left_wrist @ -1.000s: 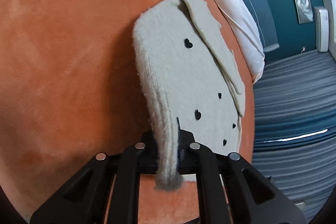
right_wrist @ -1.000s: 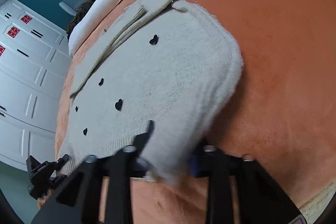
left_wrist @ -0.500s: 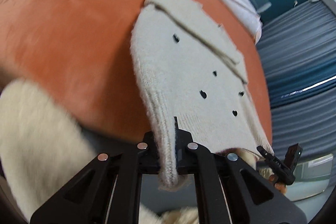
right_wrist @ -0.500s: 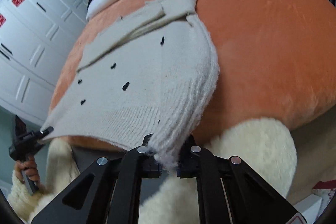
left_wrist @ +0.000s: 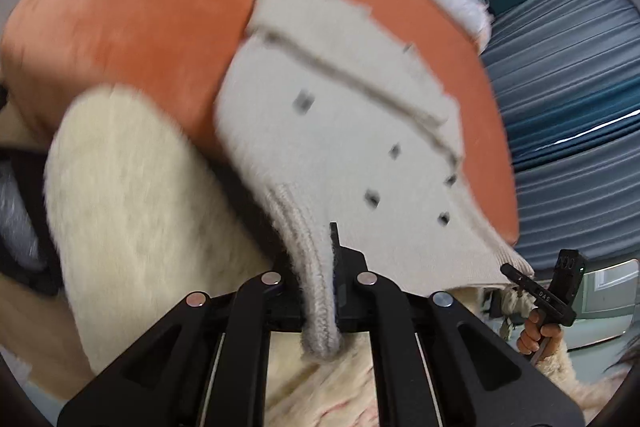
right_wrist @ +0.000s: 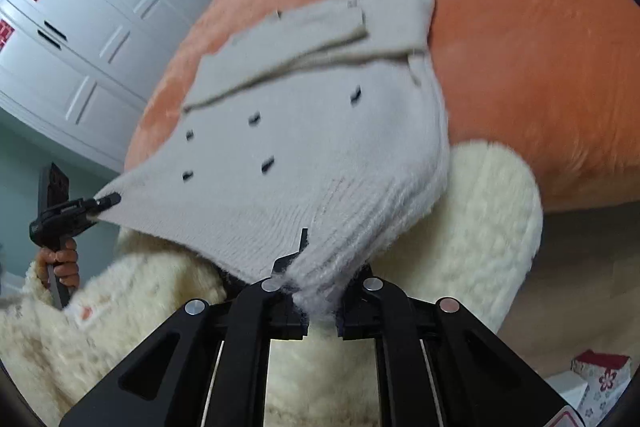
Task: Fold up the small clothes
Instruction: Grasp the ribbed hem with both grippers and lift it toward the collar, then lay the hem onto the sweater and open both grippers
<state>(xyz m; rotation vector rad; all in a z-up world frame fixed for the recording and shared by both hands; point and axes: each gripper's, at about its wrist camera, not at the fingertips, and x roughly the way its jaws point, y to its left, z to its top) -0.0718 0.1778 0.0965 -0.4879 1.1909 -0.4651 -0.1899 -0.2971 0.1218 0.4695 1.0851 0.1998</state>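
Both black two-finger grippers, left (left_wrist: 320,291) and right (right_wrist: 316,291), clamped on hem corners of folded beige heart-dotted knit sweater (right_wrist: 304,147), stretching it taut above orange plush cushion (right_wrist: 520,27).

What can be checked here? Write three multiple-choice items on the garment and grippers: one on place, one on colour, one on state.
1. Where does the far part of the beige knit garment lie?
A. on the orange cushion
B. on the white cabinet
C. on the floor

2. What colour are the small marks on the garment?
A. red
B. black
C. blue

3. How do the left gripper and right gripper stand?
A. both open
B. one open
C. both shut on the garment's near edge

Answers: 1 A, its far end rests on orange plush; 2 B, dark spots show; 3 C, knit hem is pinched in each.
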